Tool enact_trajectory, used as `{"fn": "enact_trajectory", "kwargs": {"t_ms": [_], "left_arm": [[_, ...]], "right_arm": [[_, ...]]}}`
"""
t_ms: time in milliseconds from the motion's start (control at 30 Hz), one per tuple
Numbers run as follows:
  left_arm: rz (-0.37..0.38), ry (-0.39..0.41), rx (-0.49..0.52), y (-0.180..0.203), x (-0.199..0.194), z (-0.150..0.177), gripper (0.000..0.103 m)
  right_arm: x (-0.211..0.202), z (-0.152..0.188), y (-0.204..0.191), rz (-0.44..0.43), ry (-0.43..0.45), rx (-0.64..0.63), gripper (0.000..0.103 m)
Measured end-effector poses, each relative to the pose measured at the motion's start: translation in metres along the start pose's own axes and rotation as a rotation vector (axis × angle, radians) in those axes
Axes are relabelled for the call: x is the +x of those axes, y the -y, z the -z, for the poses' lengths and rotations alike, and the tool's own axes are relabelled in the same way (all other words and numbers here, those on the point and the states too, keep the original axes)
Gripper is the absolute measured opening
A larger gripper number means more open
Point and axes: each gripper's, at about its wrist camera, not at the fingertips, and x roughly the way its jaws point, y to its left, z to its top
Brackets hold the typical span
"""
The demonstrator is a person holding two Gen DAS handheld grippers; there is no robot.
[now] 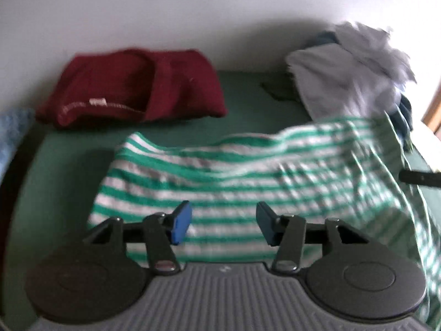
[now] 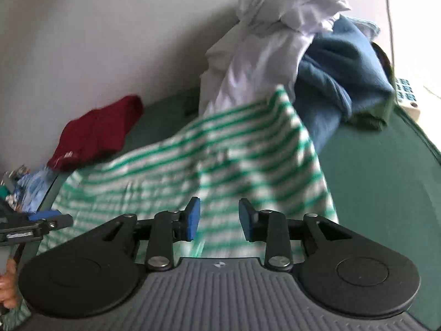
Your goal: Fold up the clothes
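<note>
Mid-fold on the green-and-white striped garment (image 1: 234, 176), spread across the middle of the green tabletop (image 1: 242, 104), its right part rumpled and raised toward the unfolded pile. Left claw (image 1: 223, 222) spread, blue pads clear of the cloth, nothing pinched; right claw (image 2: 219, 218) likewise parted over the near edge, nothing between the pads. Judged as the pause between a release and the next grasp. Next: pick a fresh edge or corner, pinch with both claws, carry it across evenly to keep stripes aligned and avoid bunching. Far left, a dark red garment (image 1: 132, 85) lying flat; far right, a heap of white cloth (image 2: 273, 27) and blue cloth (image 2: 339, 71). Plain pale wall (image 1: 193, 13) behind; light blue fabric (image 1: 12, 135) beyond the left edge.
</note>
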Motion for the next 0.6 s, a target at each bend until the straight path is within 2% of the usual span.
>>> {"fn": "enact_trajectory", "kwargs": {"t_ms": [33, 167, 233, 267, 300, 367, 400, 467, 533, 600], "left_arm": [[-0.004, 0.002, -0.013, -0.004, 0.01, -0.005, 0.053], [-0.141, 0.031, -0.014, -0.01, 0.044, -0.016, 0.052], [-0.167, 0.082, -0.039, -0.016, 0.052, -0.019, 0.054], [-0.182, 0.108, -0.02, -0.014, 0.056, -0.02, 0.054], [-0.227, 0.133, 0.03, -0.007, 0.06, -0.021, 0.06], [-0.324, 0.179, 0.11, 0.001, 0.068, -0.021, 0.08], [-0.324, 0.179, 0.082, -0.004, 0.069, -0.022, 0.084], [-0.305, 0.16, -0.009, -0.019, 0.072, -0.025, 0.093], [-0.26, 0.144, -0.115, -0.037, 0.072, -0.026, 0.095], [-0.268, 0.146, -0.114, -0.036, 0.072, -0.026, 0.095]], "right_arm": [[0.013, -0.009, 0.004, -0.027, -0.02, -0.009, 0.034], [0.056, -0.022, 0.002, -0.082, -0.119, -0.117, 0.034], [0.068, -0.027, 0.004, -0.071, -0.073, -0.162, 0.032], [0.072, -0.031, 0.008, -0.069, -0.047, -0.152, 0.029], [0.076, -0.035, 0.013, -0.067, -0.02, -0.141, 0.027], [0.08, -0.041, 0.026, -0.059, 0.027, -0.081, 0.009], [0.08, -0.04, 0.032, -0.018, 0.063, -0.057, 0.0], [0.078, -0.038, 0.044, 0.065, 0.137, -0.011, 0.0], [0.079, -0.033, 0.053, 0.053, 0.161, 0.01, 0.0], [0.079, -0.034, 0.049, 0.071, 0.156, -0.018, 0.0]]}}
